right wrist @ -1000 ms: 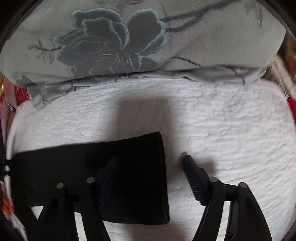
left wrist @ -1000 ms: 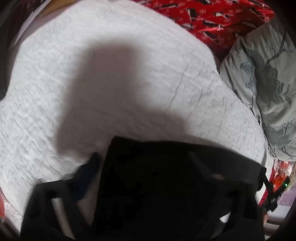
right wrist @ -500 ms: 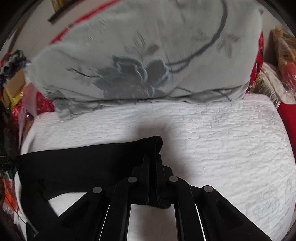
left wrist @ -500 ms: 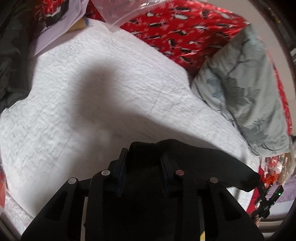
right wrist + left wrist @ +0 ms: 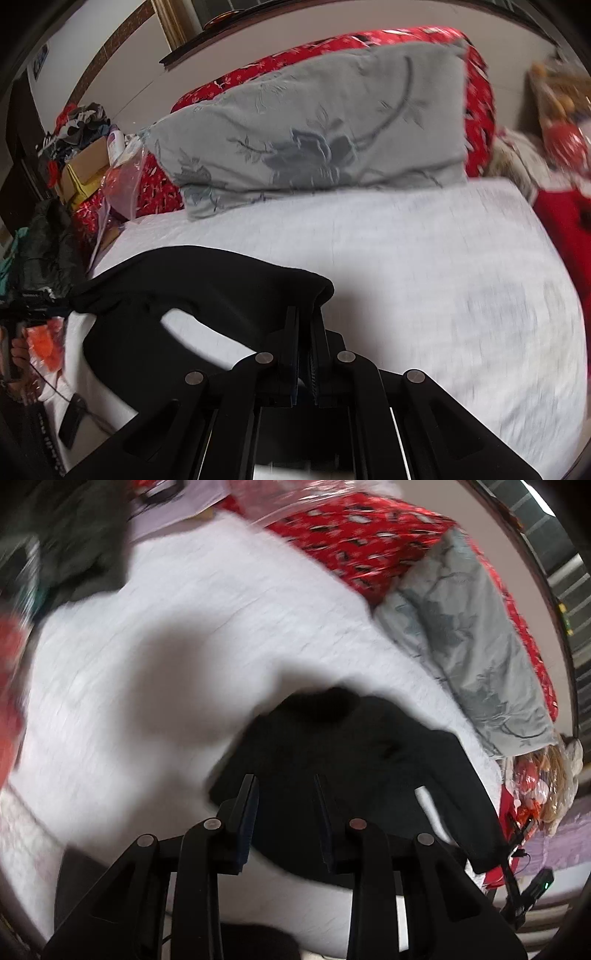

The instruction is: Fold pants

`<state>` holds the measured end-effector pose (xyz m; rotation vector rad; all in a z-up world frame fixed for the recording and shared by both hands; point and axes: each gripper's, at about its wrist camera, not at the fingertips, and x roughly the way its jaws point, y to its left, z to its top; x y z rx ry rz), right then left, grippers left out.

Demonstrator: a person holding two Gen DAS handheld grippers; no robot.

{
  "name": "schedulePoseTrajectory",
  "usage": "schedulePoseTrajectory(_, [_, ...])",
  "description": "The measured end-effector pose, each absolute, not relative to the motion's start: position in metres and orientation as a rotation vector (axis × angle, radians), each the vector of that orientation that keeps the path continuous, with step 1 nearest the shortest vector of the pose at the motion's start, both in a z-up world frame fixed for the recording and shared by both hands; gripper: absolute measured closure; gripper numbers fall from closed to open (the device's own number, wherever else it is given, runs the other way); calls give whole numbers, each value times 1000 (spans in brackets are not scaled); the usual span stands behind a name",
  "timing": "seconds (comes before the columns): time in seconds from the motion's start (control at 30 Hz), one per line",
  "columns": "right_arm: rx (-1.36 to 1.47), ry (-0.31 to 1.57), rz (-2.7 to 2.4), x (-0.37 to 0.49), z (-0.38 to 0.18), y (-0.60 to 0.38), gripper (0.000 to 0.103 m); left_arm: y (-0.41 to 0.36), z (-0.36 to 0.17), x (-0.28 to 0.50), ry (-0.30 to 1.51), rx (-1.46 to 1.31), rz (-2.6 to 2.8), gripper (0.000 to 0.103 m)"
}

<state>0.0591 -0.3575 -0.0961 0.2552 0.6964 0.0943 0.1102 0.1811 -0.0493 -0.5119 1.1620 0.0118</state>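
Observation:
The black pants [image 5: 354, 753] lie bunched on the white quilted bed [image 5: 147, 701]. My left gripper [image 5: 284, 794] stands a little open just above their near edge, with no cloth between its fingers. In the right wrist view my right gripper [image 5: 304, 314] is shut on the pants [image 5: 207, 295] and holds a corner lifted off the bed [image 5: 443, 258]. The rest of the cloth drapes down to the left, with a gap showing white bed beneath.
A grey flowered pillow [image 5: 314, 125] lies at the head of the bed against a red patterned blanket [image 5: 476, 110]. It also shows in the left wrist view [image 5: 465, 627]. Boxes and clothes [image 5: 81, 147] pile up at the left. Dark clothing [image 5: 81, 542] lies beyond the bed.
My left gripper was shut on the pants half a second ago; it has opened and pulled back. My right gripper closed on the pants corner and has lifted it higher.

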Motion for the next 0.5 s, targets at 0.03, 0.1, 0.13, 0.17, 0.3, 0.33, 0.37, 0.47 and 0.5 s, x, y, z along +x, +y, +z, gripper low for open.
schedulePoseTrajectory(0.03, [264, 702, 94, 49, -102, -359, 98, 188, -62, 102, 1187, -527, 34, 76])
schedulePoseTrajectory(0.1, [266, 727, 80, 33, -118, -361, 98, 199, -84, 90, 1234, -558, 75, 76])
schedulePoseTrajectory(0.13, [271, 758, 74, 23, -131, -362, 98, 206, -95, 85, 1259, -591, 86, 76])
schedulePoseTrajectory(0.17, [272, 785, 67, 18, -140, -362, 98, 210, -100, 80, 1268, -614, 94, 76])
schedulePoseTrajectory(0.3, [269, 840, 15, 1, -158, -364, 96, 219, -95, 83, 1265, -690, 69, 76])
schedulePoseTrajectory(0.33, [279, 839, 4, 0, -157, -367, 95, 217, -86, 88, 1252, -686, 53, 76])
schedulePoseTrajectory(0.37, [289, 836, -6, -1, -154, -370, 94, 213, -76, 97, 1239, -678, 34, 76])
schedulePoseTrajectory(0.47, [338, 821, -25, 0, -145, -381, 94, 197, -48, 135, 1208, -654, -52, 65])
schedulePoseTrajectory(0.5, [356, 819, -23, 2, -141, -384, 93, 192, -43, 148, 1216, -648, -75, 44])
